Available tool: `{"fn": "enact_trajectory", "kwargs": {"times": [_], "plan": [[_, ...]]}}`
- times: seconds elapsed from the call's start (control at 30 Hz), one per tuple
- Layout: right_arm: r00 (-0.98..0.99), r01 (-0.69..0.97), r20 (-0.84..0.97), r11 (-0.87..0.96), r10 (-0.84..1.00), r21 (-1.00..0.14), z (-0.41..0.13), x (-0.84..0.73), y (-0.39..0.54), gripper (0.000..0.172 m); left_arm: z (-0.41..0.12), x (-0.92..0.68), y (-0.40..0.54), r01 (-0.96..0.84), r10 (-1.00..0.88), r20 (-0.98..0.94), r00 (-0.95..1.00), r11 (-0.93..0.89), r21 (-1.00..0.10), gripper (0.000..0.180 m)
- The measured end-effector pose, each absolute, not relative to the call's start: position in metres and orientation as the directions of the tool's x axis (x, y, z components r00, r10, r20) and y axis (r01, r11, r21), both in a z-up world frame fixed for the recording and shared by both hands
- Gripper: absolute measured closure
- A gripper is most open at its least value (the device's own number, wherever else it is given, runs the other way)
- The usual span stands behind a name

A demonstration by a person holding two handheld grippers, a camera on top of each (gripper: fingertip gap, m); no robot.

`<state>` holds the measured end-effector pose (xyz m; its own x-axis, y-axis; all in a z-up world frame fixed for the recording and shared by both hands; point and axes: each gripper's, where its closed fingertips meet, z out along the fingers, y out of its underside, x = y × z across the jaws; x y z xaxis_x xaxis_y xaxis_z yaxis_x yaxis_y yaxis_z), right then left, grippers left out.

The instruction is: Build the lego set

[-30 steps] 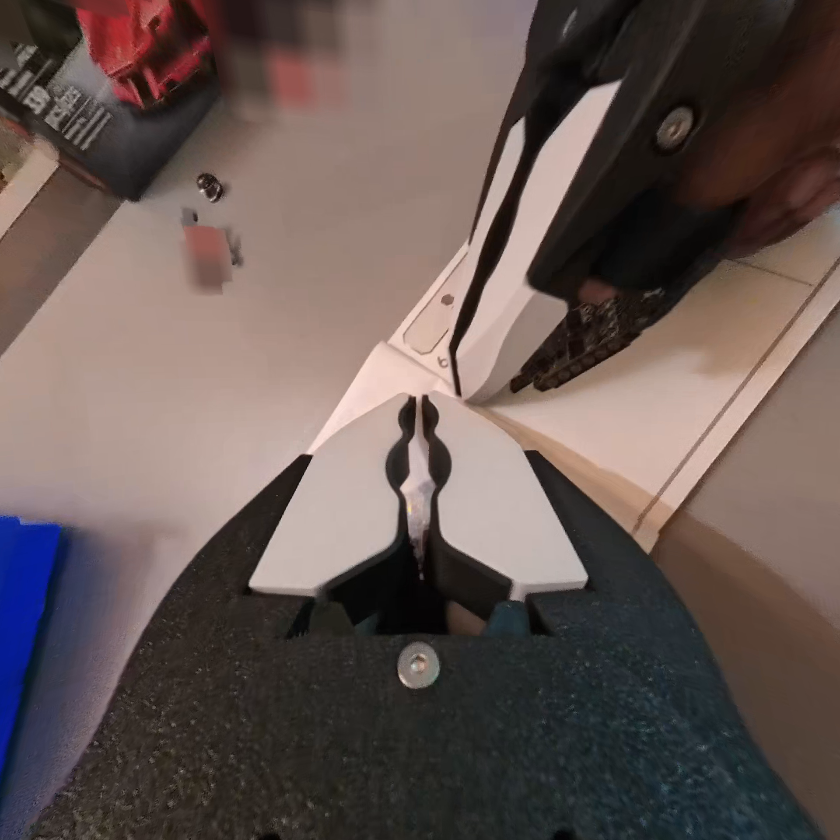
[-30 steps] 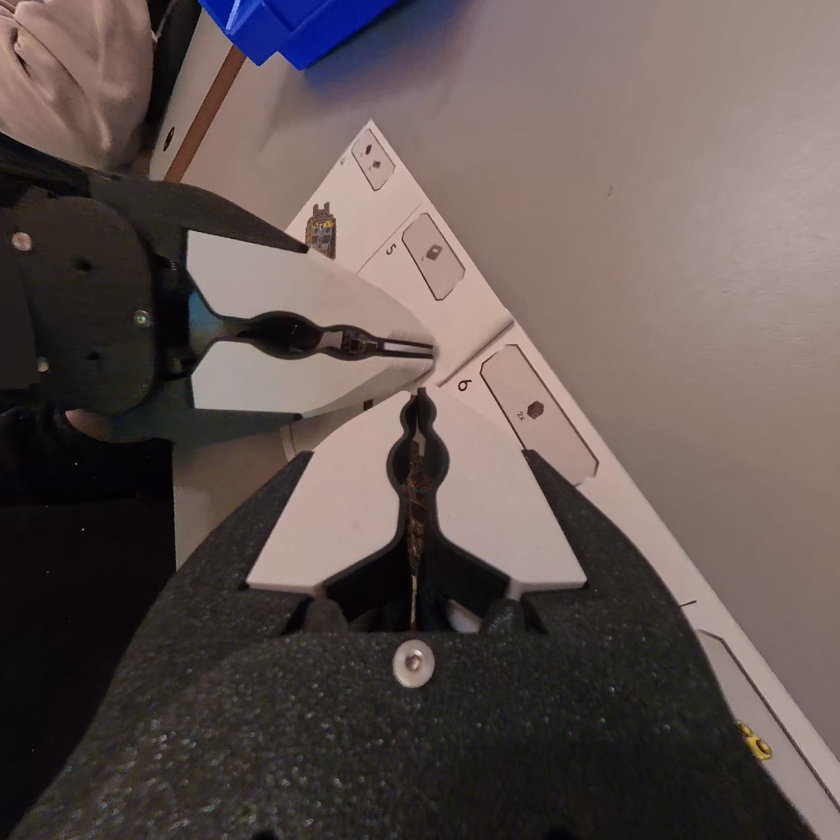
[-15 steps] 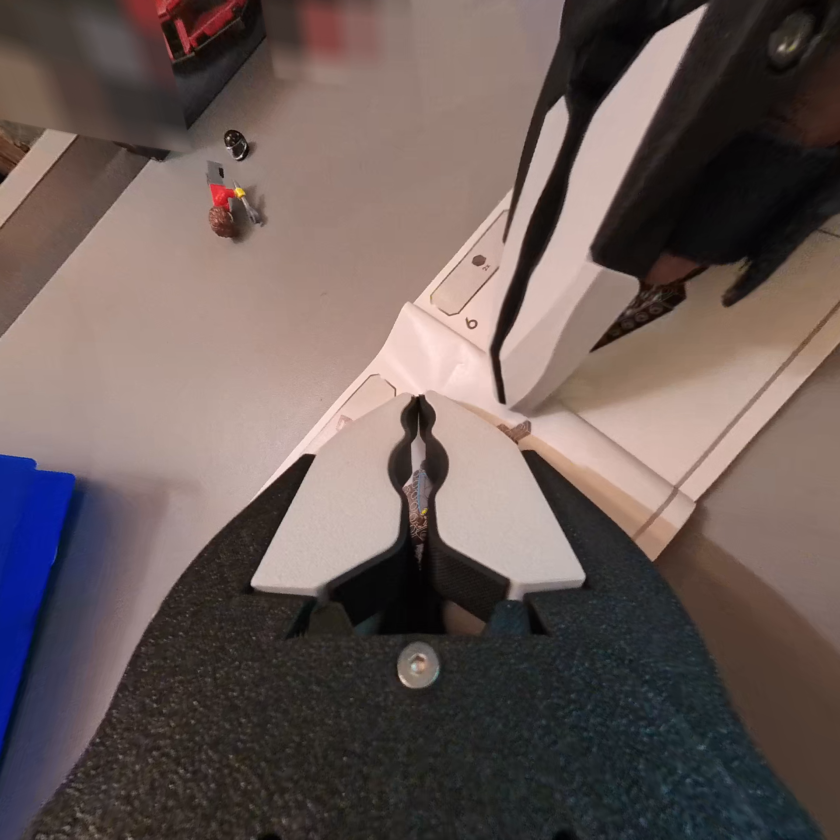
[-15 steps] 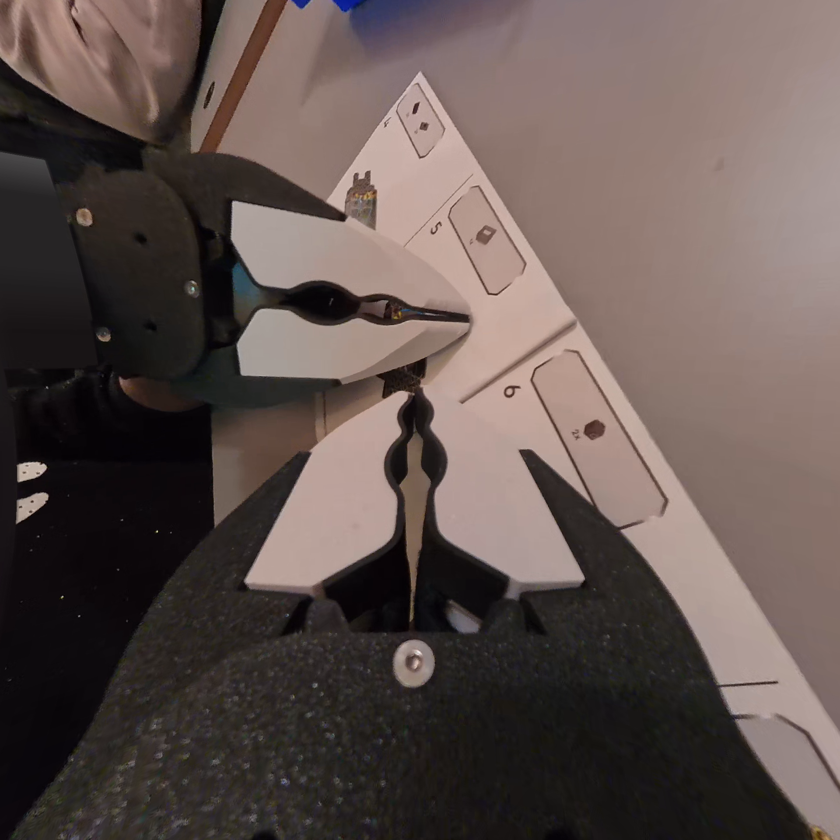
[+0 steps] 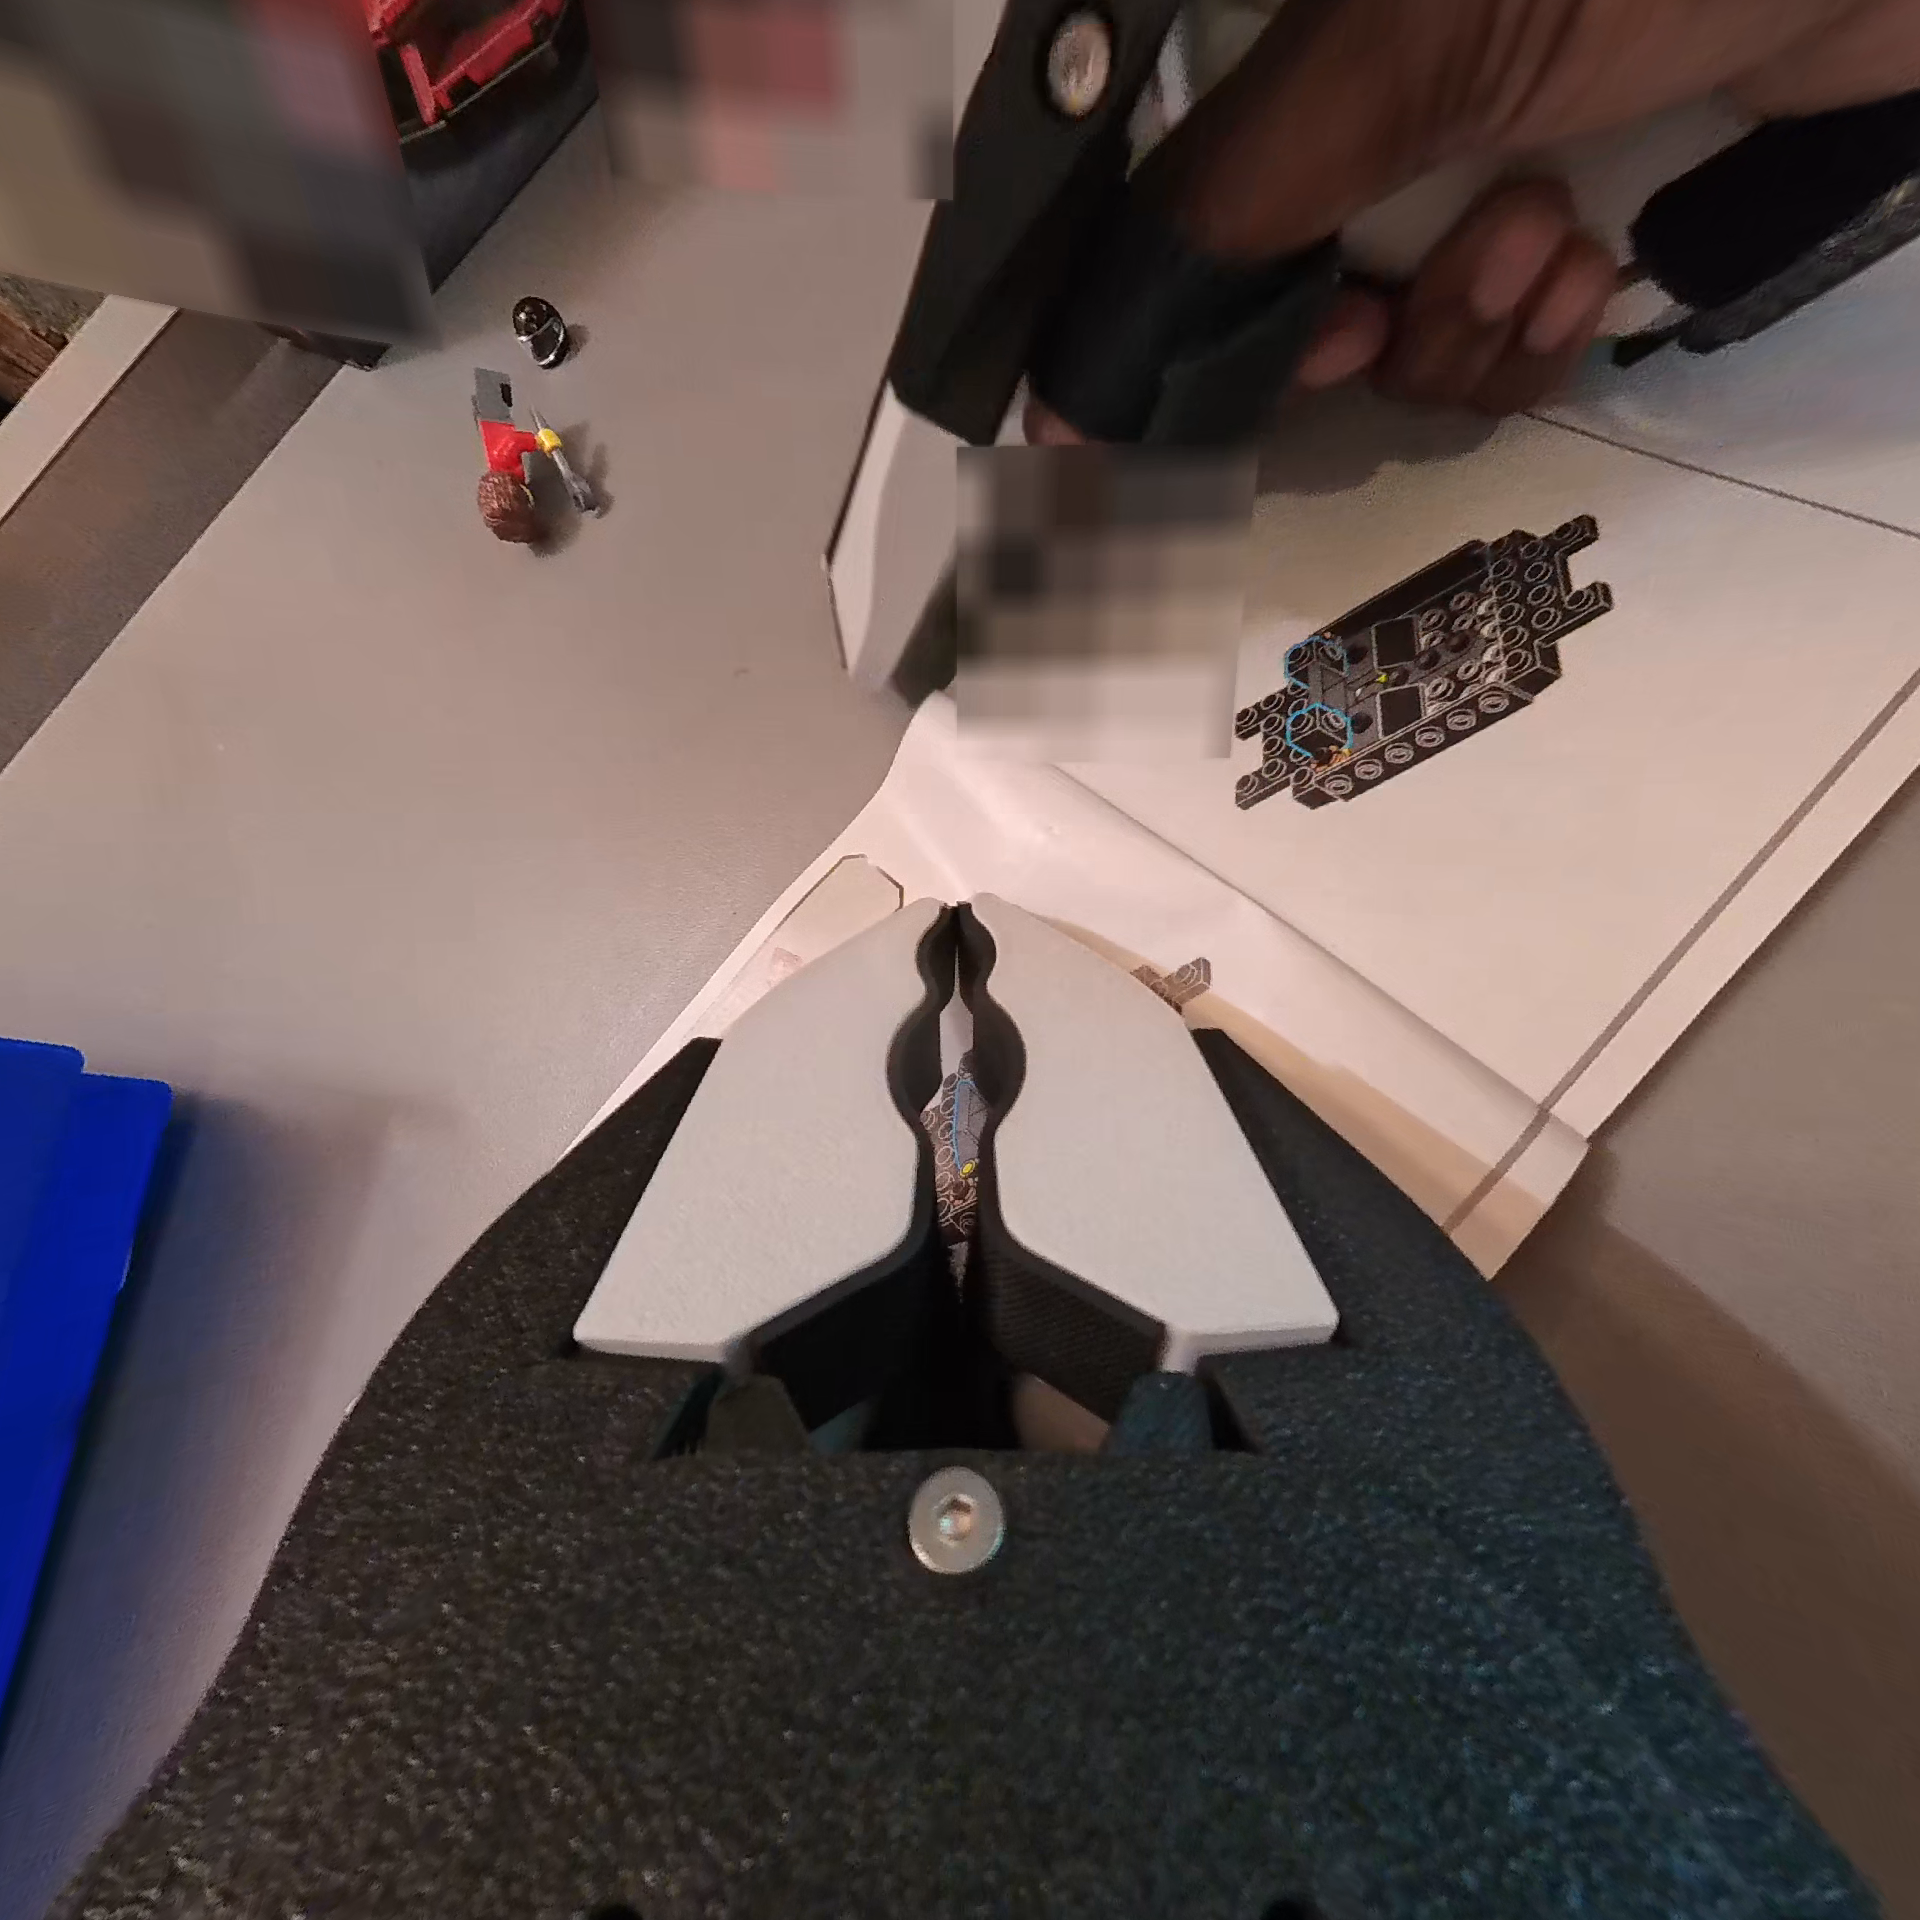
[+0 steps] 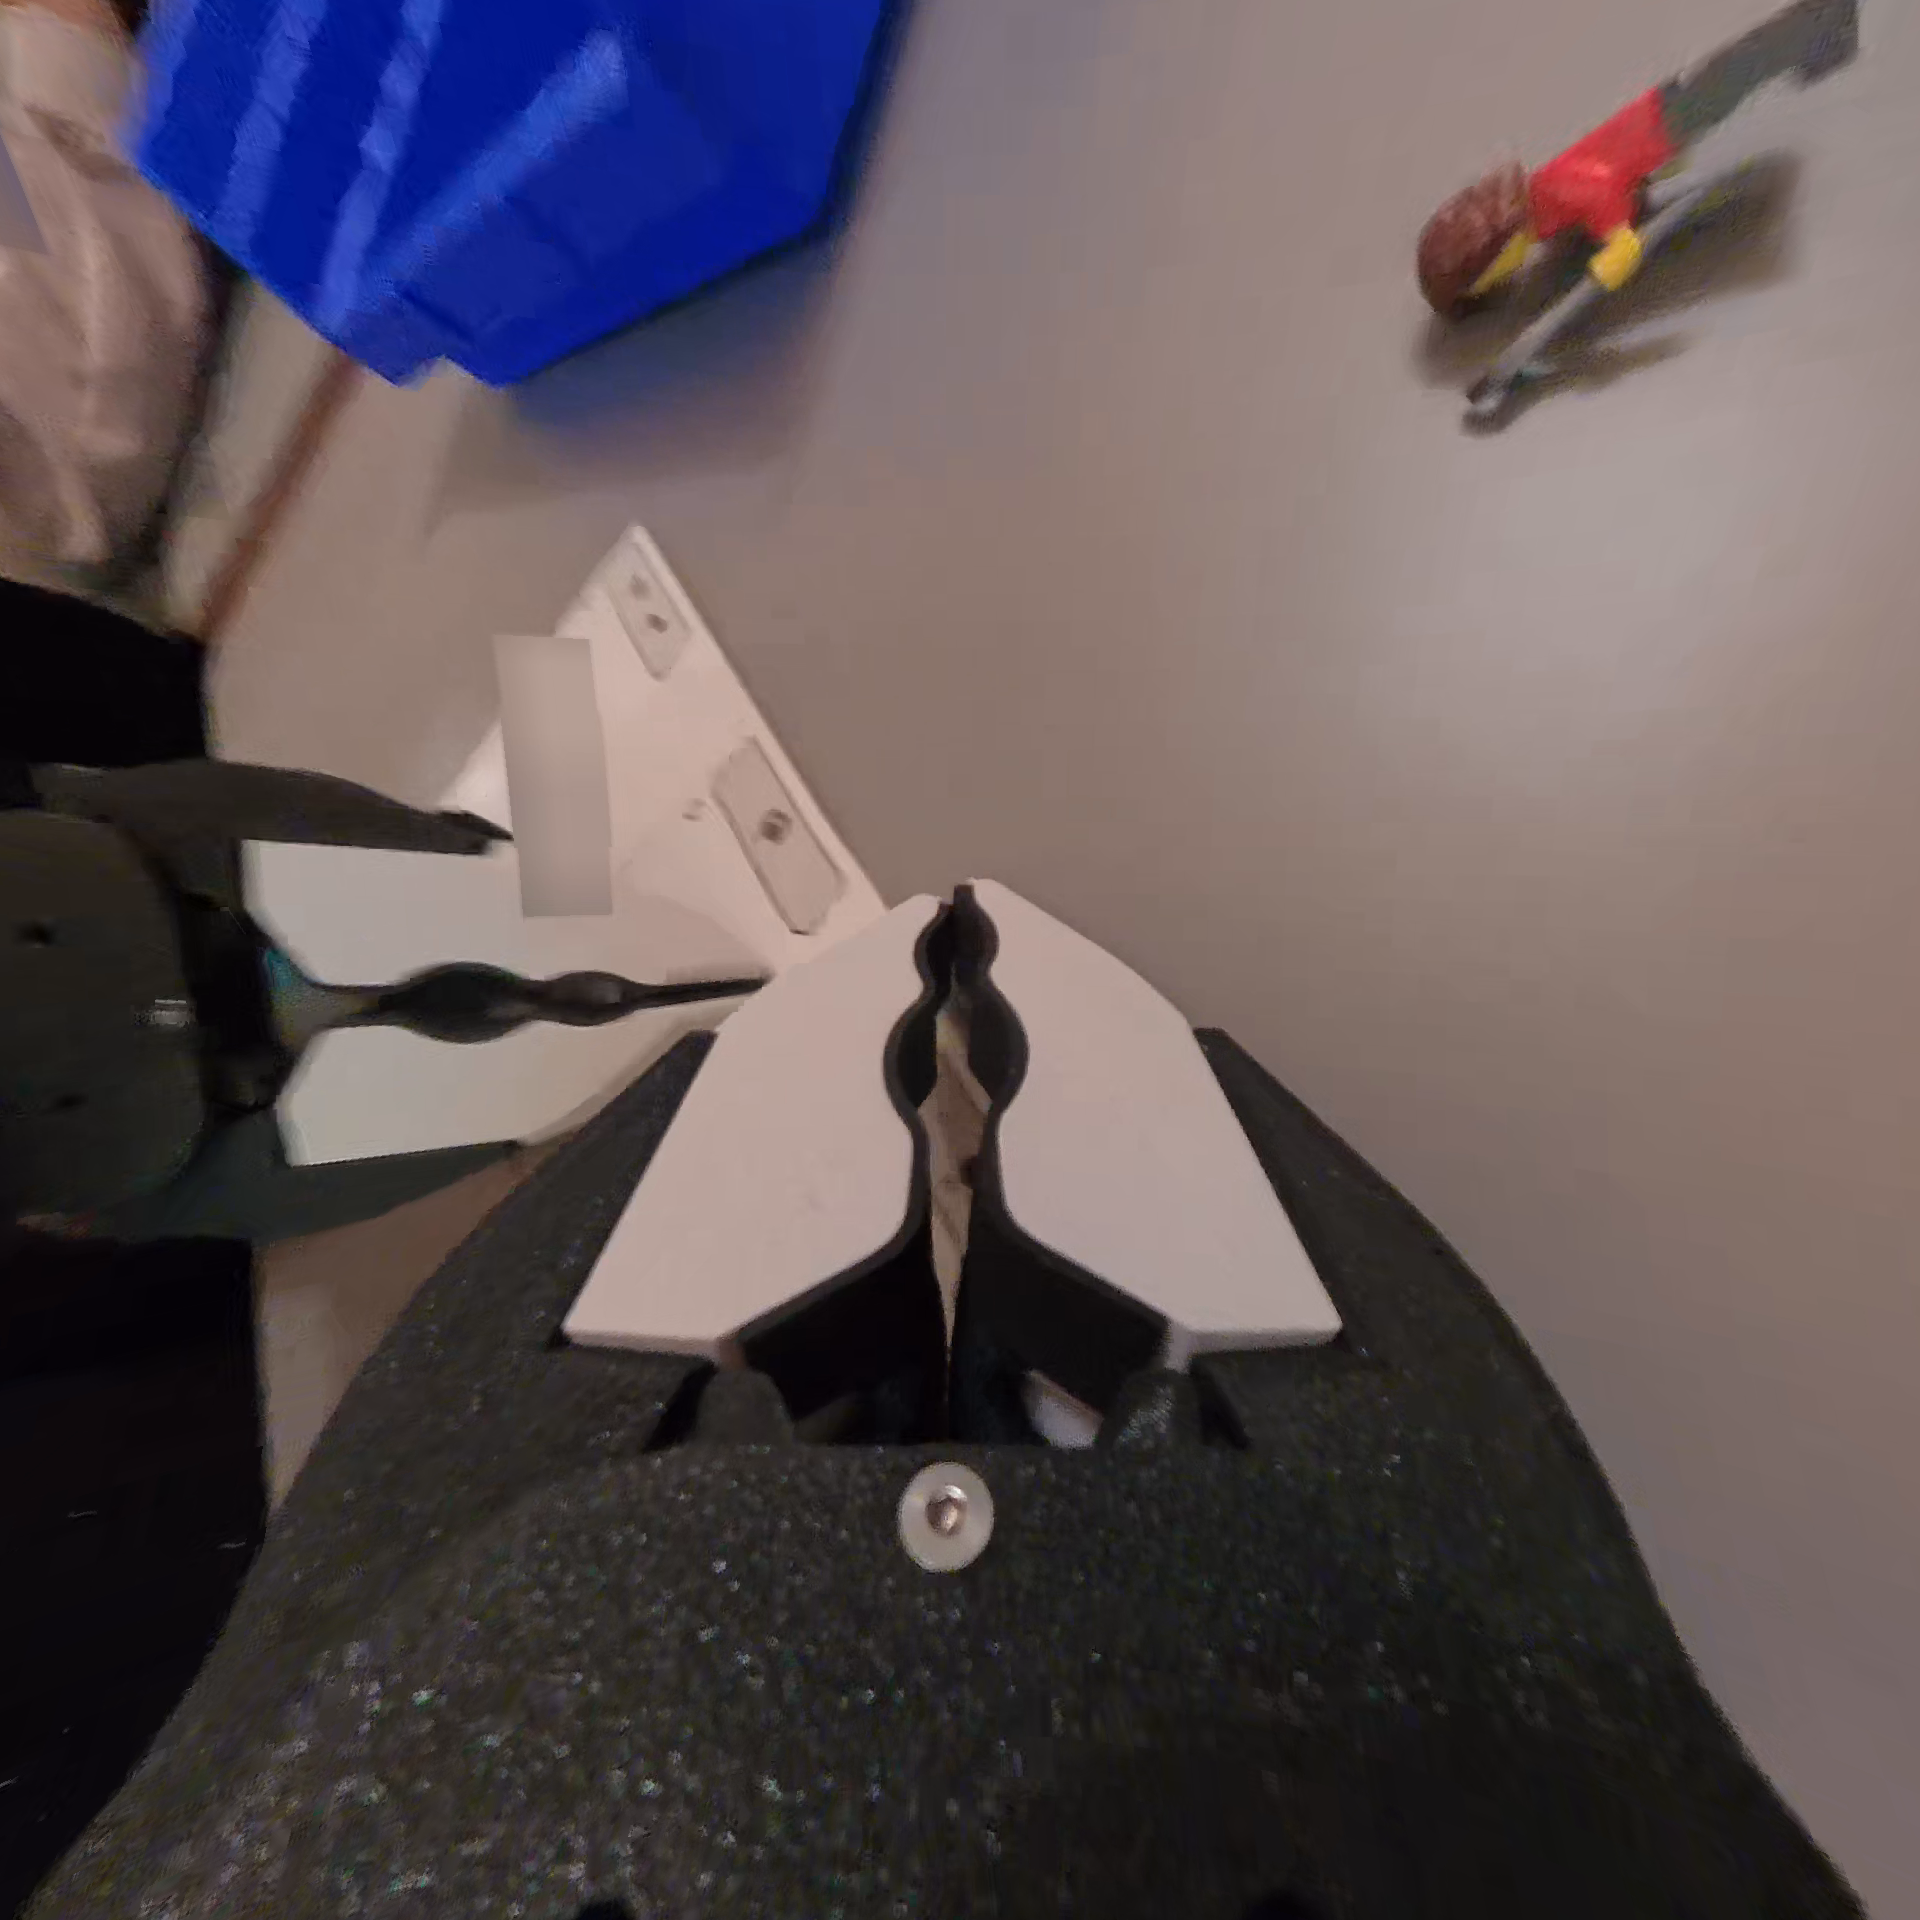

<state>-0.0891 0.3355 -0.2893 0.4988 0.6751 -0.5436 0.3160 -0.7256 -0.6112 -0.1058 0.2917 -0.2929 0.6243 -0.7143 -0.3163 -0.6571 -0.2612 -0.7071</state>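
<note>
Left wrist view: left gripper (image 5: 956, 914) clenched on a white booklet (image 5: 1403, 935) page lying open on the grey table (image 5: 416, 779); printed brick diagram, mosaic patch covers part. Right gripper (image 6: 961, 899) clenched on the booklet (image 6: 665, 831) edge; contact mostly hidden. Minifigure (image 5: 514, 457) and blue bin (image 6: 468, 177) well apart; bare table between.

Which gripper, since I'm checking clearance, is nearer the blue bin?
Left. The left gripper has the blue bin close beside it, on its left. The right gripper is farther off, with the open booklet lying between it and the bin.
</note>
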Motion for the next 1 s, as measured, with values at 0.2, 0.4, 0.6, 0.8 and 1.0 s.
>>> {"fn": "enact_trajectory", "kwargs": {"times": [0.2,0.4,0.6,0.8,1.0], "plan": [[0.364,0.356,-0.663,-0.755,0.654,-0.550,-0.279,-0.096,0.280,0.172,-0.293,-0.106,0.292,-0.652,-0.717,-0.306,0.627,-0.267,-0.710,0.180],[0.386,0.367,-0.682,-0.781,0.622,-0.505,-0.288,-0.094,0.265,0.172,-0.293,-0.106,0.292,-0.653,-0.715,-0.309,0.627,-0.266,-0.709,0.180],[0.393,0.391,-0.677,-0.779,0.623,-0.490,-0.288,-0.092,0.245,0.172,-0.293,-0.106,0.292,-0.650,-0.714,-0.305,0.630,-0.270,-0.710,0.180],[0.429,0.403,-0.630,-0.761,0.647,-0.508,-0.289,-0.092,0.238,0.171,-0.293,-0.106,0.292,-0.648,-0.714,-0.301,0.632,-0.274,-0.711,0.180],[0.418,0.426,-0.632,-0.756,0.652,-0.498,-0.288,-0.094,0.221,0.171,-0.293,-0.106,0.293,-0.645,-0.713,-0.296,0.635,-0.278,-0.712,0.180]]}}
